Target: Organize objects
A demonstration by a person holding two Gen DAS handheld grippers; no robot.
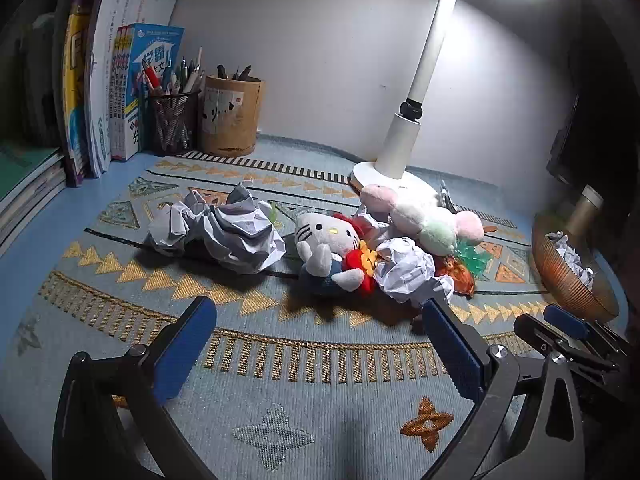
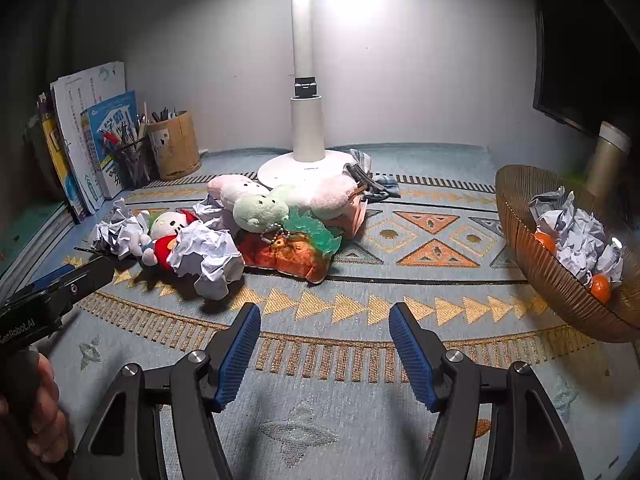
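A: How far along?
B: Some paper [image 2: 576, 236] already sits in the bowl [image 2: 560, 284], right side of the table [image 2: 320, 420].
A: What's left?
B: Paper balls [image 1: 224, 236] and plush toys [image 2: 256, 204] mid-table. Left gripper [image 1: 316, 344] and right gripper [image 2: 324, 344]: fingers apart, empty.

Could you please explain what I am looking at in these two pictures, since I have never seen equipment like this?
No robot is here: a person holds a two-finger gripper in each hand, each carrying a wide-angle camera looking along its blue-padded fingers. One picture comes from the left gripper, the other from the right gripper. Both stand open and hold nothing.

On the patterned mat lie crumpled paper balls, a white cat plush, a pastel plush and an orange-and-green soft toy. A white desk lamp stands behind them. A brown bowl on the right holds crumpled paper and small oranges. Books and pen holders stand at the back left.
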